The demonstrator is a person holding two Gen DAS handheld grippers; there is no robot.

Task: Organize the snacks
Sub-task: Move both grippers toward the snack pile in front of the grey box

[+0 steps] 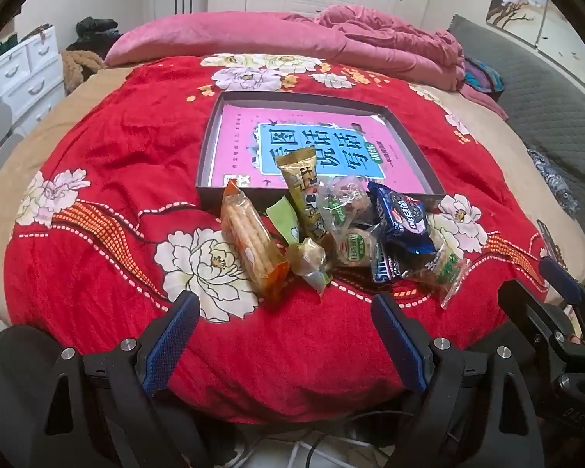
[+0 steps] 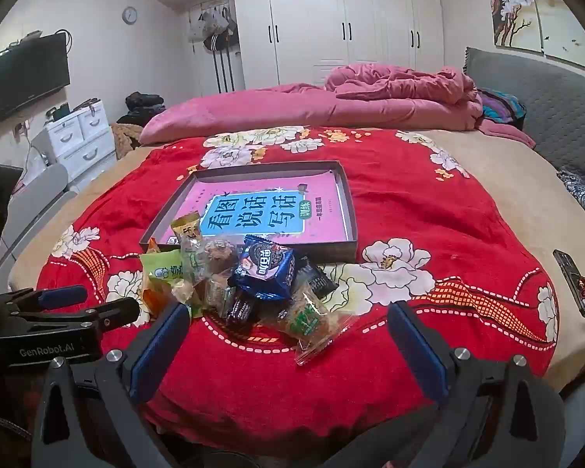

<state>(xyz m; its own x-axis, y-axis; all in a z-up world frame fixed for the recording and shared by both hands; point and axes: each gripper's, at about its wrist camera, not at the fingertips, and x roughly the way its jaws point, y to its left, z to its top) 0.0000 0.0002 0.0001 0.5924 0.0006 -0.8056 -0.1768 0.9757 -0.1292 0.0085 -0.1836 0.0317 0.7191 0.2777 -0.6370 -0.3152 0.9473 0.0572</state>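
Lying just ahead of both claws, the snack pile (image 1: 331,234) sits on the red floral bedspread (image 1: 117,163), with the shallow dark tray (image 1: 230,109) directly beyond it — the likely destination, judging by the task.

The left claw (image 1: 284,335) stands fully open and holds nothing; the pile is straight ahead of its gap, slightly toward its right finger. The right claw (image 2: 288,335) is likewise wide open and empty, with the pile ahead and biased toward its left finger.

Nearest to the left claw is the orange biscuit packet (image 1: 249,241). Its long axis runs from near-right to far-left of that claw — roughly along the approach line, so the jaws would close across its narrow width.

Nearest to the right claw is the clear green-label packet (image 2: 312,323), lying just ahead of its gap. The blue cookie packet (image 2: 265,269) rests on top of the pile, farther off.
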